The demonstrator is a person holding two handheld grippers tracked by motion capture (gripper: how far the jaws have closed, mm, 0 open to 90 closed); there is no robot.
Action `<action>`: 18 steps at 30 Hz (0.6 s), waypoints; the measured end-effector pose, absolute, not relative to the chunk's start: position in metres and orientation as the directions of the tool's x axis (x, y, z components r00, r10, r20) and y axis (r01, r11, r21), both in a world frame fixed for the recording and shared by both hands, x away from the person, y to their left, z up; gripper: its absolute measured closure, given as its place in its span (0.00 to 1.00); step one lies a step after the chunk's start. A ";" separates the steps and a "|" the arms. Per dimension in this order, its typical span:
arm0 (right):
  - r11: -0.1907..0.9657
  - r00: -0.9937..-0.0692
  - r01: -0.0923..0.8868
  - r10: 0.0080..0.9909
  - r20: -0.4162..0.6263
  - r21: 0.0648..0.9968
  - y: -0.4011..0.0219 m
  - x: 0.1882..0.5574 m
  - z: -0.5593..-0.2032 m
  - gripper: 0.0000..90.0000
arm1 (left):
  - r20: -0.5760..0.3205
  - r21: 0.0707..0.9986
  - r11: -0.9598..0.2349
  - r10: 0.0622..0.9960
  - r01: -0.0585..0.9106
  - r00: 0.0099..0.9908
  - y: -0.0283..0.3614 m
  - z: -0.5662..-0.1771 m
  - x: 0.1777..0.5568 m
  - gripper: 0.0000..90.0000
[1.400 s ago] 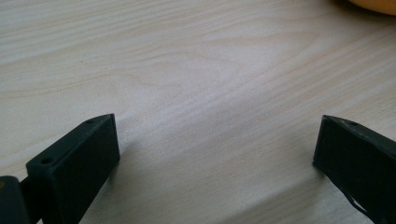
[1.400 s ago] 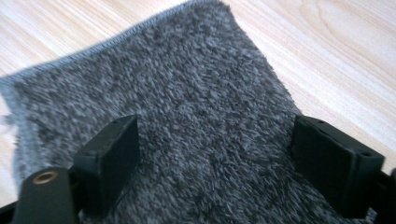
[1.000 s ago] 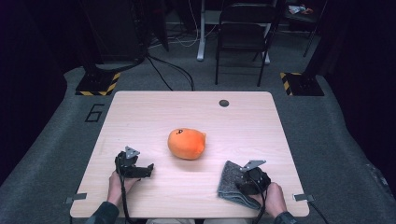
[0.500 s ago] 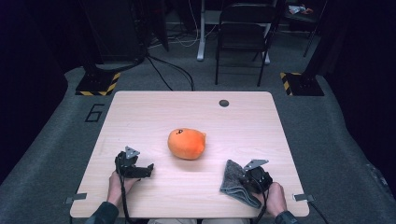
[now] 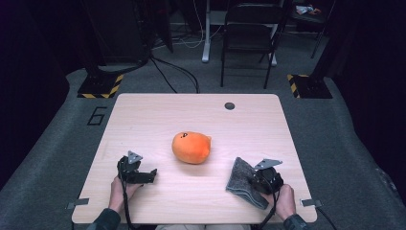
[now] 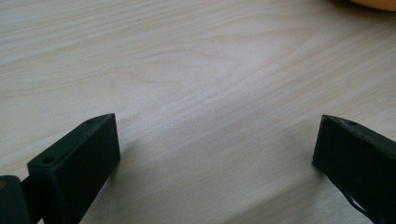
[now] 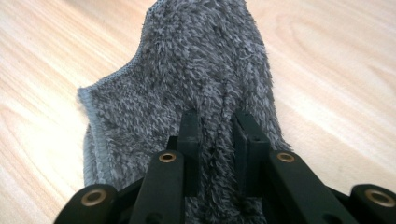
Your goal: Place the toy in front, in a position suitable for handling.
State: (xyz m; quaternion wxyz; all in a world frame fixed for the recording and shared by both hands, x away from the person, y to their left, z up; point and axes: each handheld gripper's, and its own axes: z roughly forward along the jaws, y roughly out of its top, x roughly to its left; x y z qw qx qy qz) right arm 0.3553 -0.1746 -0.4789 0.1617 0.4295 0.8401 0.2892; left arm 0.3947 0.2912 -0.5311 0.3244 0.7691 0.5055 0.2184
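Observation:
A grey fuzzy cloth [image 5: 241, 178] lies near the front right of the wooden table [image 5: 143, 115]. My right gripper [image 5: 255, 183] is at the cloth's near edge. In the right gripper view a fold of the cloth [image 7: 201, 70] sits pinched between the two jaws of that gripper [image 7: 217, 116], which have just been closing. An orange plush toy [image 5: 191, 147] rests at the table's middle, apart from both grippers. My left gripper [image 5: 152, 173] sits low at the front left, jaws wide apart. In the left gripper view this gripper [image 6: 217, 126] has bare wood between its jaws, and the toy's edge [image 6: 373, 3] peeks in at the top right.
A small dark round cap [image 5: 230, 106] is set in the table near its far edge. Beyond the table stand a black chair [image 5: 249, 28] and yellow-and-black striped floor bases [image 5: 100, 86]. Grey carpet surrounds the table.
The right gripper's jaws have closed on the cloth, and the cloth has bunched slightly toward it. The left gripper and the plush toy have stayed put.

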 end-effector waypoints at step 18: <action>0.355 -0.474 0.609 0.880 -0.033 0.709 -0.202 0.366 -0.445 0.83 | 0.003 0.720 -0.276 0.919 0.637 0.395 0.291 -0.531 0.394 0.00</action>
